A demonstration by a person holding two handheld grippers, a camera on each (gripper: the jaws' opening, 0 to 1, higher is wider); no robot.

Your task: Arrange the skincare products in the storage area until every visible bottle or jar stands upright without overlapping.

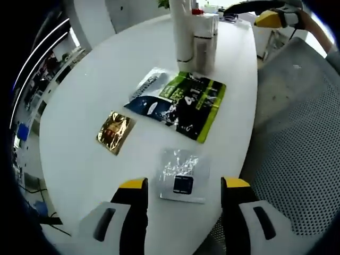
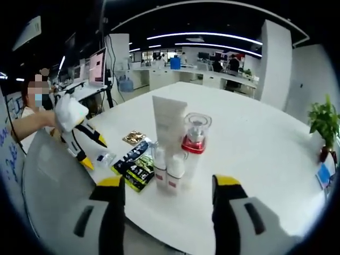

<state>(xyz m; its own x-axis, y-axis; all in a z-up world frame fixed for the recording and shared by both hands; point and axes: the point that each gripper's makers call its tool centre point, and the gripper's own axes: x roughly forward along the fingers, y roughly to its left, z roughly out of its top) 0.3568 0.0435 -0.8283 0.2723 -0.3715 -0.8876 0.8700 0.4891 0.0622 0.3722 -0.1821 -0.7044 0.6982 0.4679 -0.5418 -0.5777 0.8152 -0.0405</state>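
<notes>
Skincare products are bunched up at the far end of the white oval table (image 1: 79, 95) in your left gripper view: a tall white tube (image 1: 180, 29) standing upright, with a couple of shorter white bottles (image 1: 204, 45) pressed right against it. Closer to you on the table lie the flat packets: a shiny gold foil sachet (image 1: 115, 131), a clear silvery sachet with a dark square label (image 1: 182, 175), and a green-and-black pouch (image 1: 194, 103) overlapping a dark blue-and-white pouch (image 1: 151, 98). Your left gripper (image 1: 183, 186) has its yellow-tipped jaws spread wide and holding nothing, hovering over the near edge with the silvery sachet sitting between them. A grey mesh chair (image 1: 297, 133) is just beside the table on the right. From your right gripper view the cluster looks tidier: the tall white tube (image 2: 169, 125) upright, a clear jar-like bottle with a red collar (image 2: 195, 135) beside it, and two small white bottles (image 2: 167, 172) in front, all touching or nearly so, hard to say which at this fisheye size. Your right gripper (image 2: 169, 188) is also spread apart and empty, jaws framing that cluster from the near side. You can spot the left gripper (image 2: 79, 135) coming in from the left there, above the pouches. A small potted plant (image 2: 325, 125) sits off at the table's right edge.
</notes>
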